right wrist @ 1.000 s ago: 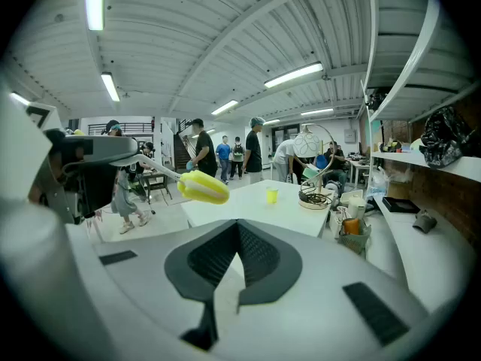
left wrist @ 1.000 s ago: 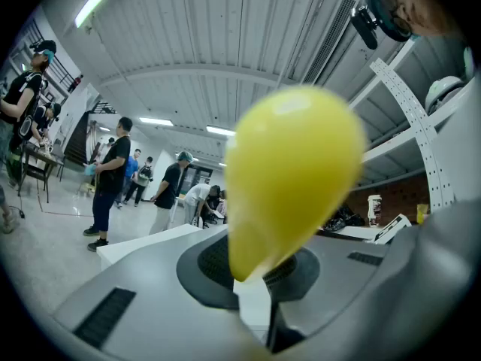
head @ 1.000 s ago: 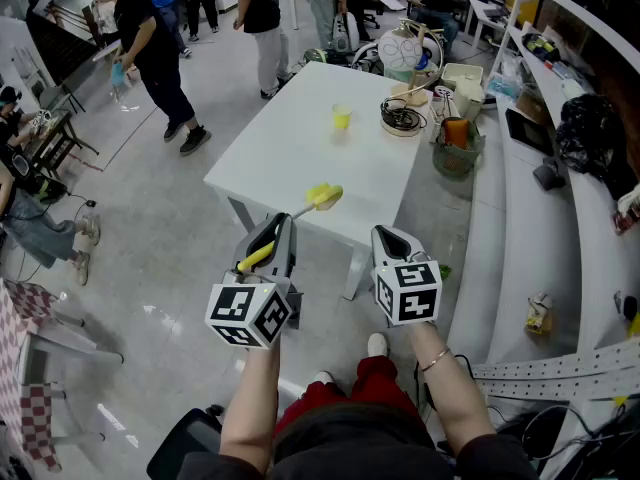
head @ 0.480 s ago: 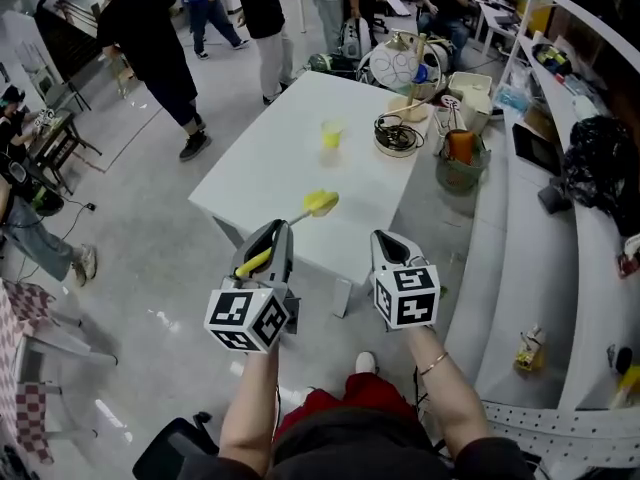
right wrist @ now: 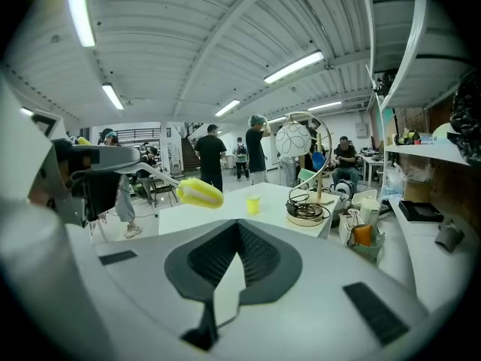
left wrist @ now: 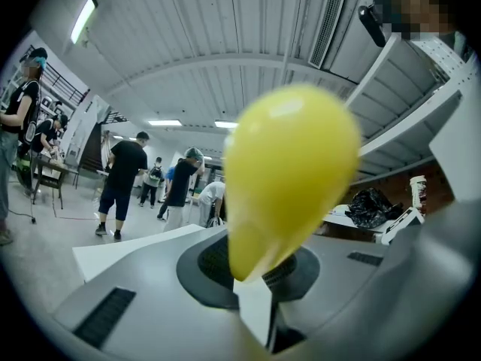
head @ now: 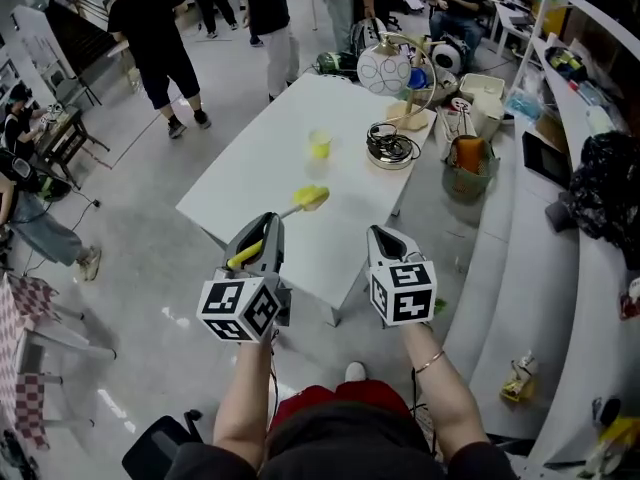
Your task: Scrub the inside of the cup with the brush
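I am walking toward the white bench [head: 250, 183], and it is now lying nearer below me than a moment ago. Both tools are travelling forward with me, side by side.

My left tool [head: 266, 230] is pinching the yellow handle of the brush [head: 311, 197]. The brush's yellow head is reaching out ahead, over the near part of the bench. My right tool [head: 385, 236] is pressed together with nothing between its jaws.

The cup [head: 319, 145], small and translucent yellow, is standing upright on the bench. It is well beyond the brush head and beside a coil of cable [head: 390, 146].

I judge that I am only closing the gap, so scrubbing is not yet beginning. My right tool will probably need to spread to steady the cup.
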A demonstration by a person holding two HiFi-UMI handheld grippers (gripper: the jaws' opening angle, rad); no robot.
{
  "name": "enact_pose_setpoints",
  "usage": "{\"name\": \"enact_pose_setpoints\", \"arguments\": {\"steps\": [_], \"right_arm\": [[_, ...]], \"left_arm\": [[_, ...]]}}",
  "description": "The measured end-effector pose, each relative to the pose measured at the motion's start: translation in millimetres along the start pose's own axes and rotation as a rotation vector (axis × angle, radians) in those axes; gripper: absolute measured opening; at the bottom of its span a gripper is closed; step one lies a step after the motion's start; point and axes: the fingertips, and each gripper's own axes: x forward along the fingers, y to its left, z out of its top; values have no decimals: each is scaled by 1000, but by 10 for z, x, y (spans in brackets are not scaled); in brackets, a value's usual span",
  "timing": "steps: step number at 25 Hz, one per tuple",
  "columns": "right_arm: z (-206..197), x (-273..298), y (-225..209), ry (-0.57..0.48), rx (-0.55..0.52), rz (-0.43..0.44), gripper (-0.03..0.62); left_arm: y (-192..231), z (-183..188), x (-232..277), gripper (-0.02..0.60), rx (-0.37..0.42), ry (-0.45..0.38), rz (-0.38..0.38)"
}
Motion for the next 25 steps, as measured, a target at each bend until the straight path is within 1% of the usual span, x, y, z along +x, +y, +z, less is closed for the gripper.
{"name": "enact_pose_setpoints", "arguments": {"steps": [5,8,14,18,25], "right_arm": [[40,124,-187,3,-10,22,18],[76,219,-280,2,-10,35,18],[137,370,-412,-1,-7,48,18],[174,481,-495,1,-6,53,18],[79,881,-522,50,20,53,18]], "left_arm": [[-69,-11,257,38,33,13,16],[-113,-23,384,38,27,12,23],[-167,-40,591,38,40,16,28],[-123,-28,747,38,53,21,26],[126,-105,1038,38,33,48,13]]}}
